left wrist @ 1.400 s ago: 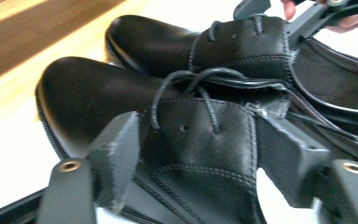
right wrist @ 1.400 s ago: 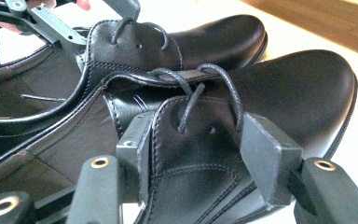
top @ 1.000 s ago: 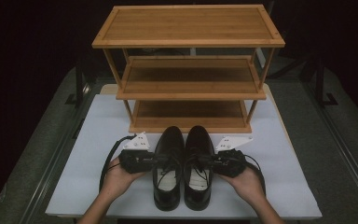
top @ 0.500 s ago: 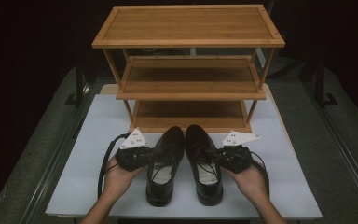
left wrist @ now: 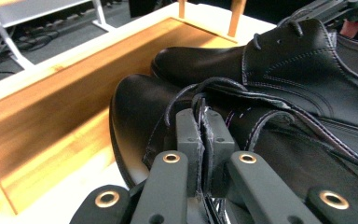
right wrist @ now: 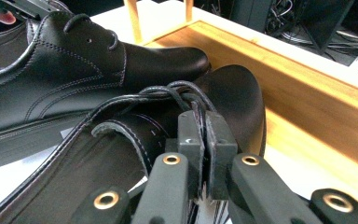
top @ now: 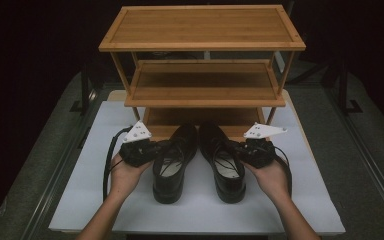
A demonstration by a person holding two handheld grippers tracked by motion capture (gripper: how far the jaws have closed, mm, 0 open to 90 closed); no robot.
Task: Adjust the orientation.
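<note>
A: What has the left gripper (top: 152, 150) got?

B: Its jaws are pressed together on the upper edge of the left black dress shoe (top: 172, 160), up by the laces. In the left gripper view the pads (left wrist: 189, 140) pinch a thin strip of leather, and the toe cap bulges just ahead of them.

A: And the right gripper (top: 240, 150)?

B: The mirror of it. It is clamped on the upper edge of the right black dress shoe (top: 225, 162), again at the lacing, with the laces looping over the top of its pads (right wrist: 191, 135).

A: Where do the shoes sit from the tools?

B: Each shoe lies inward of its own gripper, so the pair is between the two tools, side by side but a little apart, heels toward the person. Both toes point ahead of the jaws at the bottom shelf of the wooden shoe rack (top: 202, 85), which stands just beyond them on the white table top (top: 200, 210).

A: The hands?

B: One cups each gripper from below and outside.
</note>
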